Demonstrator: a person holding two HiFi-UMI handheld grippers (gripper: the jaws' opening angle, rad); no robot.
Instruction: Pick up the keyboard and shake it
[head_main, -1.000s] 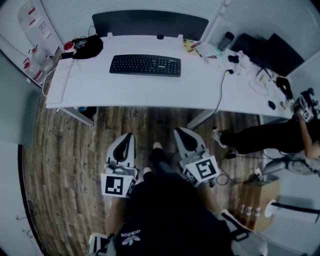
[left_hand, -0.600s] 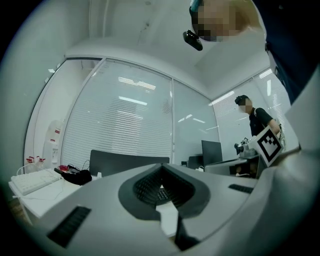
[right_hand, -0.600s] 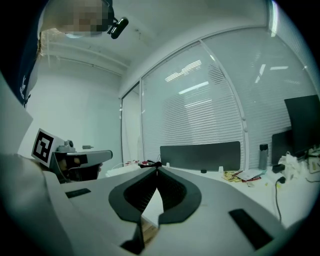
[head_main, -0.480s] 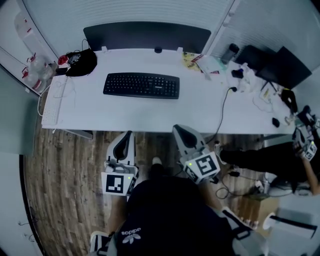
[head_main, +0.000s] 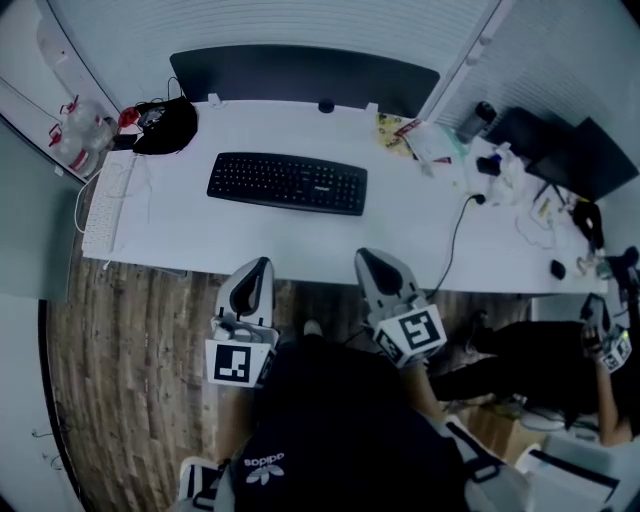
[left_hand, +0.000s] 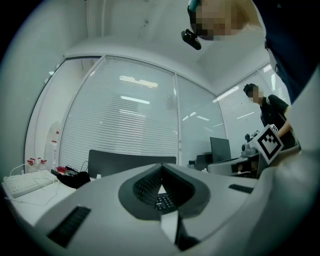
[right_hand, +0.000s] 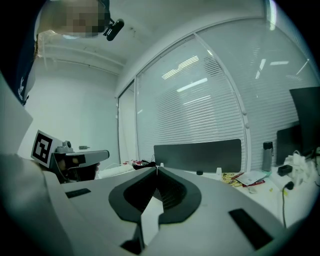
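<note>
Here: black keyboard (head_main: 287, 183), flat on white desk (head_main: 250, 240), near its middle.
Full-size, dark keys, slightly angled; left gripper (head_main: 258, 268) and right gripper (head_main: 368, 260) fully closed, empty, near desk's front edge.

White worktop (head_main: 210, 235): black keyboard (head_main: 287, 182) mid, white keyboard (head_main: 104, 207) at L edge, bag (head_main: 165, 125) back-L, papers (head_main: 418, 137) & bottle (head_main: 479, 120) back-R, cable (head_main: 458, 235) on R side.

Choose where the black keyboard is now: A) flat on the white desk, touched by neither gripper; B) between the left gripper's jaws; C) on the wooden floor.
A: the keyboard lies on the desk, with the left gripper and right gripper both shut, empty and apart from it.
</note>
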